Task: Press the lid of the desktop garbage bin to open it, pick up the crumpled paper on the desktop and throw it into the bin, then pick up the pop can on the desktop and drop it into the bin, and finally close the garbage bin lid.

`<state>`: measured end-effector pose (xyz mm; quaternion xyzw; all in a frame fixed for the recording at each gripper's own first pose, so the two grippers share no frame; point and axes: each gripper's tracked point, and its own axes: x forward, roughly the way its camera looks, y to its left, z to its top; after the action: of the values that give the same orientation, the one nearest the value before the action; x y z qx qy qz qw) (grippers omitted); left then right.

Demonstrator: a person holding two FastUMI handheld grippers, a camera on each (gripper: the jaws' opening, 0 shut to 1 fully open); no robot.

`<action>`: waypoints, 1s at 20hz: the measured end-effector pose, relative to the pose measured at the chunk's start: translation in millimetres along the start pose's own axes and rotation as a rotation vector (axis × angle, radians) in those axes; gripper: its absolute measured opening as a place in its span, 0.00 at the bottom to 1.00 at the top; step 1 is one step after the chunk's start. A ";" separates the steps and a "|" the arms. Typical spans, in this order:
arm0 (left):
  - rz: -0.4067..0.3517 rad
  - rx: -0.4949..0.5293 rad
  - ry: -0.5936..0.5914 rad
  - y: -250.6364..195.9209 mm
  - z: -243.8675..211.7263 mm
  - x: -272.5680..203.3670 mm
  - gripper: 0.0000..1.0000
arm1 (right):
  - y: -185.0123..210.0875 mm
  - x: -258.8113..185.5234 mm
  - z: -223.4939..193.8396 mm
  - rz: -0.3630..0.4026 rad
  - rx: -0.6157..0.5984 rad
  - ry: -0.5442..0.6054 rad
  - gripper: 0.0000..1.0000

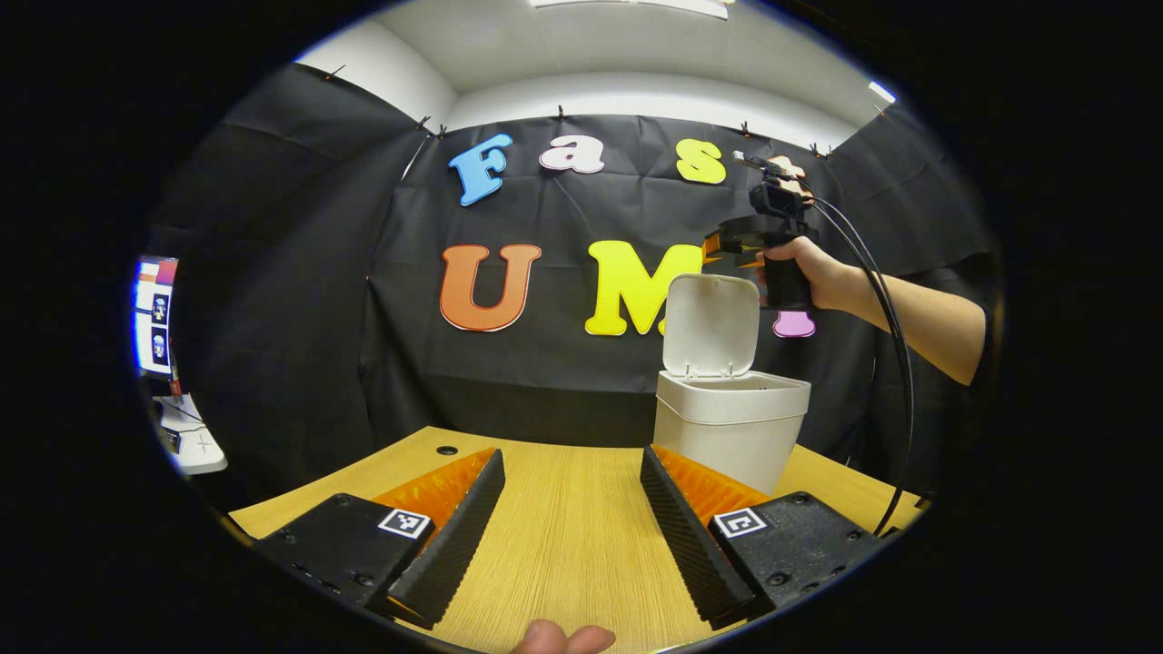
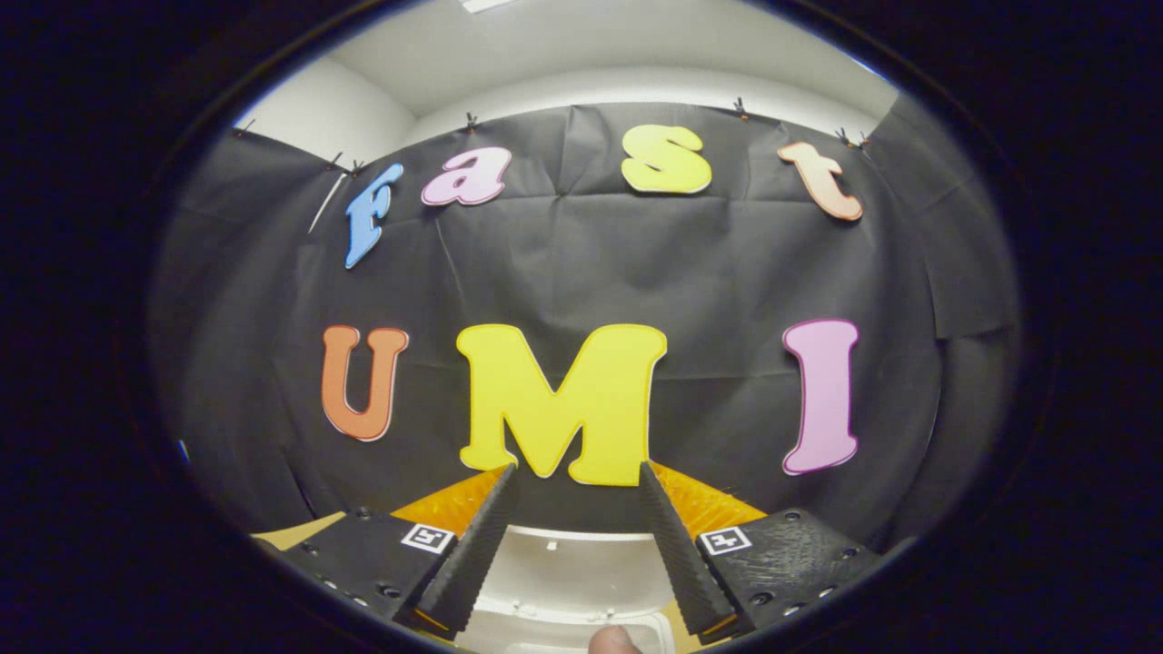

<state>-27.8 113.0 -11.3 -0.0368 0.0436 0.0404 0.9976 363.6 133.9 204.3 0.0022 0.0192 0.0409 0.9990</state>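
Observation:
A white desktop bin [image 1: 727, 427] stands on the wooden table [image 1: 572, 518], right of centre in the left gripper view, with its lid [image 1: 710, 325] swung up and standing upright. My left gripper [image 1: 572, 472] hovers low over the table, open, nothing between its fingers. My right gripper [image 1: 727, 247], held by a hand, hangs in the air above and behind the raised lid. In the right gripper view that gripper [image 2: 577, 481] is open with nothing in it, and the white lid [image 2: 572, 568] lies just below its fingers.
A monitor [image 1: 154, 313] and a white device [image 1: 191, 440] sit off the table's left end. A cable [image 1: 895, 363] loops down from the right gripper past the person's forearm [image 1: 918, 318]. A small round hole [image 1: 446, 450] marks the table's far edge.

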 end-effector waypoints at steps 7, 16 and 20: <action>0.009 0.002 0.011 -2.2 -2.9 -2.2 0.97 | -0.2 11.2 -14.2 -0.003 0.044 0.047 0.82; 0.019 -0.016 0.015 1.0 -5.2 -2.4 0.97 | 4.2 4.0 -25.8 0.019 0.048 0.100 0.82; 0.015 -0.004 0.004 -3.5 -4.3 -4.4 0.97 | 4.6 -8.7 -28.5 0.017 0.042 0.099 0.82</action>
<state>-32.3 108.8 -14.9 -0.0388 0.0459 0.0479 0.9970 353.4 137.9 176.2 0.0215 0.0694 0.0490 0.9962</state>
